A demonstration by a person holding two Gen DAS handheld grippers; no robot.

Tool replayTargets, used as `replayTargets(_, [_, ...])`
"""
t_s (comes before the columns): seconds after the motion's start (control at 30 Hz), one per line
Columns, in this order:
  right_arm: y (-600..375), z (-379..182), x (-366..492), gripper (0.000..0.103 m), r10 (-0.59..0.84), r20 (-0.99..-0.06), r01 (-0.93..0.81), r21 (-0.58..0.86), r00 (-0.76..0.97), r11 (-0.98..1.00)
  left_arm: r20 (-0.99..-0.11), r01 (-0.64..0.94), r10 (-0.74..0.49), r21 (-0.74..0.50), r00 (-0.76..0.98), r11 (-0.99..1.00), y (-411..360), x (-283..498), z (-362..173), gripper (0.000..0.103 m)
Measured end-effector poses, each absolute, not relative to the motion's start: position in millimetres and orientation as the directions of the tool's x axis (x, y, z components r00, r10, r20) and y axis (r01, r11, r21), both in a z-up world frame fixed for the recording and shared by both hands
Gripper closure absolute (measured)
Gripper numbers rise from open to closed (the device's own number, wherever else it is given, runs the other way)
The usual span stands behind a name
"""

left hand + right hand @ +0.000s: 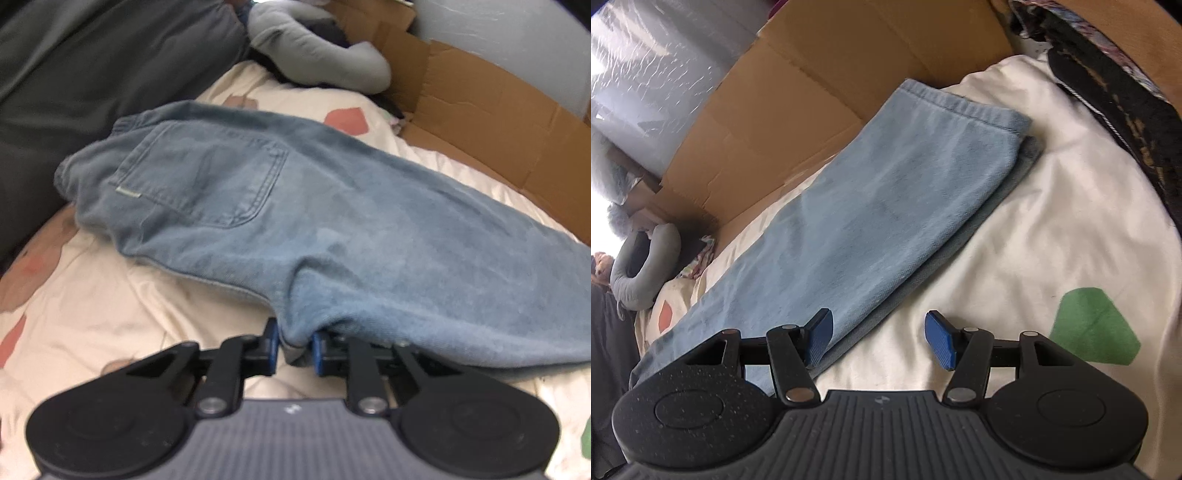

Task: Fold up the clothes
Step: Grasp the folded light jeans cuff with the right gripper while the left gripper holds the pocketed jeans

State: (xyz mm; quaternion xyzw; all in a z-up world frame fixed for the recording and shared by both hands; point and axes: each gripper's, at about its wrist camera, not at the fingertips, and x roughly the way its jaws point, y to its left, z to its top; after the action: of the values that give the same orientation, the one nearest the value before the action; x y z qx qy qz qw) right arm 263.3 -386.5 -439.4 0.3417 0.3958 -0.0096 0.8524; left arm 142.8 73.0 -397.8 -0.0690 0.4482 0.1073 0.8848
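Pinching jeans [295,229] edge, left hand-held gripper [294,347], right hand-held gripper [879,339] spread wide

Left wrist view: low, close, facing jeans [280,221] seat end. Right wrist view: low, facing along legs toward hems. Shared: jeans, bedspread [1052,221], cardboard [491,110].

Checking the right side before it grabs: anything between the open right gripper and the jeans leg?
Nothing visible. The right gripper is open right at the edge of the jeans, only bare bedsheet between its pads. The left gripper is shut on the denim.
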Motion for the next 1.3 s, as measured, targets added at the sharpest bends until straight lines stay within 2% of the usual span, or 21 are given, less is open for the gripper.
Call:
replayTargets(0.2, [-398,-448,263,0.042,0.245,-0.671,0.329,0.607,0.7,0.724,-0.815,-0.24,0.131,-0.01,0.564,0.971,73,140,-410,0.086])
replayTargets(0.27, [-400,-451,264,0.047,0.236,-0.669,0.341,0.611,0.704,0.715,-0.815,-0.235,0.129,-0.009,0.565,0.972,73,140,-412,0.086])
replayTargets(0.43, [-409,-457,273,0.05,0.215,-0.65,0.361,0.632,0.729,0.686,-0.811,-0.229,0.125,-0.011,0.571,0.973,75,141,-420,0.086])
replayTargets(0.57, [-422,-462,282,0.06,0.179,-0.644,0.406,0.648,0.744,0.644,-0.818,-0.228,0.114,-0.021,0.564,0.973,77,141,-428,0.086])
replayTargets(0.87, [-443,-467,291,0.068,0.058,-0.61,0.454,0.646,0.79,0.614,-0.826,-0.264,0.101,-0.059,0.554,0.963,80,143,-431,0.085])
replayTargets(1.07, [-453,-468,298,0.069,-0.01,-0.581,0.455,0.626,0.814,0.633,-0.83,-0.261,0.105,-0.05,0.547,0.964,78,142,-434,0.083])
replayTargets(1.3, [-461,-470,313,0.069,-0.004,-0.556,0.402,0.596,0.831,0.695,-0.841,-0.24,0.126,-0.005,0.526,0.971,72,147,-445,0.076])
